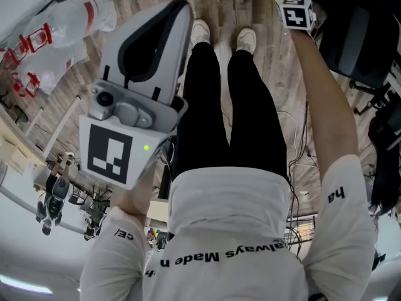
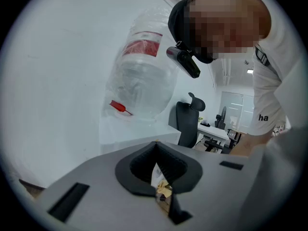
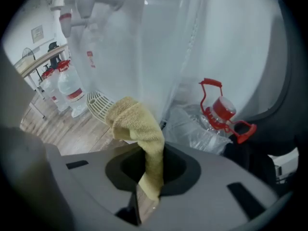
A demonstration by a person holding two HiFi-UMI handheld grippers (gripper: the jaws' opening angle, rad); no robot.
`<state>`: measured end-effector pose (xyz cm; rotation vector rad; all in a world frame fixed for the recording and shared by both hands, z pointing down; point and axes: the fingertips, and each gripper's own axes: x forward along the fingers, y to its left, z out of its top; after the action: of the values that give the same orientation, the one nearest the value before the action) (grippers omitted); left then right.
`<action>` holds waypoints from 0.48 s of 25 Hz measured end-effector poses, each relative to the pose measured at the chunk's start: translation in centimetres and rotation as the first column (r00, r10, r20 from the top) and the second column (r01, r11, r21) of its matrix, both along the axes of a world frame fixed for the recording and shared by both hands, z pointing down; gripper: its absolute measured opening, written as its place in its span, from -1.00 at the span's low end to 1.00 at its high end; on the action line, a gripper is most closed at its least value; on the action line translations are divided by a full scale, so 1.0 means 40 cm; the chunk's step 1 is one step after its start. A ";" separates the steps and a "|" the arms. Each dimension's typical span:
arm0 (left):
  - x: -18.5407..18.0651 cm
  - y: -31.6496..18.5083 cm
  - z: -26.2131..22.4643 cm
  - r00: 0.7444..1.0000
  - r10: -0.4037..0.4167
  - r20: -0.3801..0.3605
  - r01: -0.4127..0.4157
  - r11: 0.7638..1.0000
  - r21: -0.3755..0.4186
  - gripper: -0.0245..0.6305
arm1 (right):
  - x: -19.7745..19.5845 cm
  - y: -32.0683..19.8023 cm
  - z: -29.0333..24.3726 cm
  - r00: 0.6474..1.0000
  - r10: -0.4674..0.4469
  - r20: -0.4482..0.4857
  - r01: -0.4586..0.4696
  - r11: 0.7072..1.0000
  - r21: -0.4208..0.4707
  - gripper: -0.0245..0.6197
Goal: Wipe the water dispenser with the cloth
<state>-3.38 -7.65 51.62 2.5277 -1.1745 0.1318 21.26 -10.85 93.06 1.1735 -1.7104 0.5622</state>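
**Cloth held before the dispenser**

The right gripper (image 3: 147,186) had its jaws clamped on a yellow cloth (image 3: 137,129). The cloth stood upright ahead of them, just before the white water dispenser (image 3: 120,42). The left gripper (image 2: 161,189) had its jaws together, apparently empty.

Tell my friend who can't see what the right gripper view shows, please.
The right claw is shut on a yellow cloth, whose bunched top points toward the white water dispenser just ahead. A red-capped water bottle in clear plastic lies to the right, and more bottles stand on the wooden floor at the left.
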 end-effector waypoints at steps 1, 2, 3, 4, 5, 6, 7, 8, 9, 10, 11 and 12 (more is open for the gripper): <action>0.001 0.003 -0.011 1.000 -0.002 0.001 0.002 1.000 0.004 -0.87 | -0.003 0.003 -0.020 1.000 0.003 0.020 -0.003 1.000 0.014 -0.74; 0.004 0.007 -0.022 1.000 -0.004 0.004 0.003 1.000 0.008 -0.87 | -0.004 0.006 -0.044 0.999 0.011 0.038 -0.012 1.000 0.028 -0.74; 0.008 0.011 -0.034 1.000 -0.005 0.007 0.005 1.000 0.013 -0.87 | -0.003 0.009 -0.070 0.998 0.022 0.057 -0.024 0.999 0.042 -0.74; 0.013 0.015 -0.046 1.000 -0.005 0.010 0.005 1.000 0.017 -0.87 | 0.000 0.014 -0.095 0.997 0.034 0.074 -0.038 0.998 0.056 -0.74; 0.018 0.020 -0.058 1.000 -0.007 0.013 0.006 1.000 0.021 -0.87 | 0.004 0.022 -0.119 0.995 0.046 0.089 -0.052 0.996 0.069 -0.74; 0.022 0.025 -0.069 1.000 -0.010 0.014 0.009 1.000 0.023 -0.87 | 0.008 0.032 -0.143 0.993 0.058 0.104 -0.067 0.995 0.080 -0.74; 0.026 0.033 -0.080 1.000 -0.014 0.015 0.013 1.000 0.026 -0.87 | 0.011 0.044 -0.169 0.990 0.070 0.121 -0.082 0.992 0.092 -0.74; 0.031 0.042 -0.091 1.000 -0.018 0.015 0.017 0.999 0.029 -0.87 | 0.013 0.058 -0.197 0.987 0.081 0.140 -0.096 0.990 0.104 -0.74; 0.038 0.051 -0.103 1.000 -0.022 0.014 0.022 0.999 0.032 -0.87 | 0.017 0.071 -0.228 0.983 0.090 0.159 -0.109 0.987 0.120 -0.74; 0.044 0.060 -0.114 1.000 -0.026 0.013 0.026 0.999 0.034 -0.87 | 0.021 0.083 -0.262 0.980 0.094 0.175 -0.119 0.983 0.138 -0.74; 0.049 0.066 -0.127 0.999 -0.031 0.009 0.031 0.999 0.035 -0.87 | 0.025 0.094 -0.299 0.978 0.095 0.187 -0.125 0.980 0.157 -0.74; 0.053 0.072 -0.141 0.999 -0.037 0.005 0.036 0.999 0.037 -0.87 | 0.029 0.105 -0.338 0.977 0.091 0.195 -0.127 0.976 0.178 -0.74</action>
<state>-1.26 -4.78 45.99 2.5379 -1.2357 0.1090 22.43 -6.65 79.54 1.3937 -1.8995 0.6021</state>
